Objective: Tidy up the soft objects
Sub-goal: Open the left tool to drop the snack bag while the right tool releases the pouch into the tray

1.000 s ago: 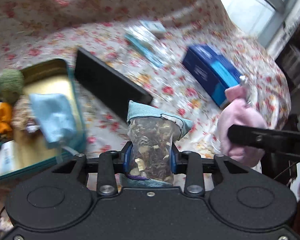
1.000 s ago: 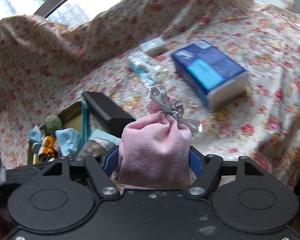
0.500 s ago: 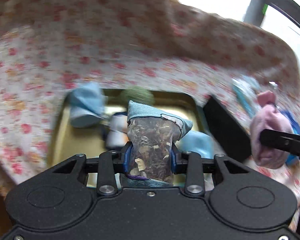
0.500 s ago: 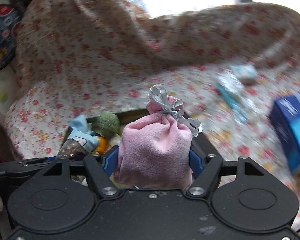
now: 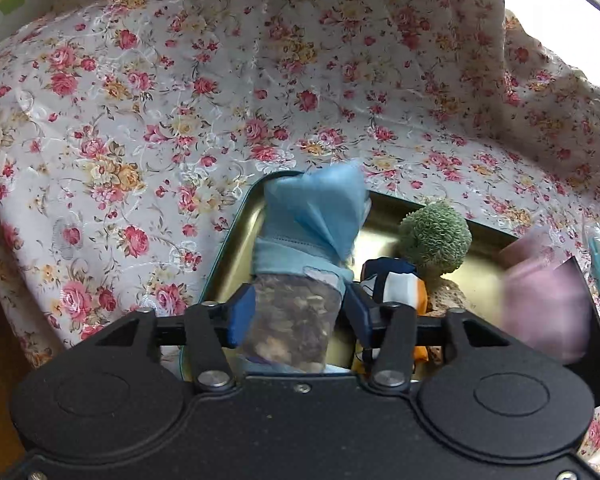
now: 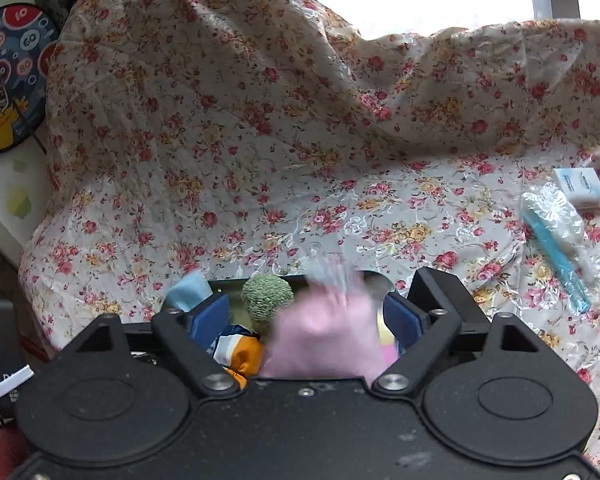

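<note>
My left gripper point(image 5: 296, 316) has spread its blue pads wide; the clear sachet of dried herbs with a blue fabric top point(image 5: 290, 320) sits loosely between them, over the near edge of the gold tin tray point(image 5: 236, 240). My right gripper point(image 6: 306, 318) is open, and the pink velvet pouch point(image 6: 324, 336) is blurred as it drops between the pads into the tray. The pouch also shows blurred in the left wrist view point(image 5: 544, 300). The tray holds a blue fabric pouch point(image 5: 320, 208), a green knitted ball point(image 5: 436, 236) and an orange-white-navy soft toy point(image 5: 396, 284).
A floral cloth point(image 6: 260, 140) covers the sofa seat and back. The black tray lid point(image 6: 444, 292) stands right of the tray. A teal item in a clear wrapper point(image 6: 556, 236) and a small white box point(image 6: 580, 186) lie at the right. A dartboard point(image 6: 8, 80) hangs at the left.
Both grippers swung left over the tray and lowered. Both jaws opened: the pink pouch is falling free and the herb sachet is no longer pinched.
</note>
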The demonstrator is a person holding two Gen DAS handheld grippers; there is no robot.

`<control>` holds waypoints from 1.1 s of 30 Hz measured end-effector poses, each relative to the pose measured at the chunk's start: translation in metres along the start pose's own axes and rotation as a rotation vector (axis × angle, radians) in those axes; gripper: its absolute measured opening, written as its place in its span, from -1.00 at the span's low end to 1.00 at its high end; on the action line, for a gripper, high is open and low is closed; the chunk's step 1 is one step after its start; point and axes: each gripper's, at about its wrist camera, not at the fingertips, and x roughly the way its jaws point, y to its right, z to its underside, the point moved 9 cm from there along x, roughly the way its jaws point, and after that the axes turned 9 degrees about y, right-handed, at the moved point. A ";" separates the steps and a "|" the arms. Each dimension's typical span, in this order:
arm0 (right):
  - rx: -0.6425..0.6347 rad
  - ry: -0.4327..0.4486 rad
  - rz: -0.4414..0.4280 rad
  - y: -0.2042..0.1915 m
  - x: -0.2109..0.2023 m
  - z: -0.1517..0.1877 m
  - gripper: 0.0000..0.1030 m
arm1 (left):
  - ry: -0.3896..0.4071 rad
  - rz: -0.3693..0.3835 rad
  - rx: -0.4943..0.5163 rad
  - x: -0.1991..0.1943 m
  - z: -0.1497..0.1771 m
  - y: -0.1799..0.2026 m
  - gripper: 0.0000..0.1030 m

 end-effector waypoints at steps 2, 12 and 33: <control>0.005 -0.003 0.008 0.006 -0.001 0.002 0.63 | 0.009 -0.009 0.011 0.001 0.000 0.001 0.13; 0.055 -0.002 0.072 0.042 -0.033 0.026 0.63 | 0.044 -0.003 0.092 -0.008 0.002 0.033 0.26; 0.166 0.073 0.220 0.123 -0.131 0.066 0.63 | 0.057 0.213 0.309 -0.049 0.050 0.163 0.46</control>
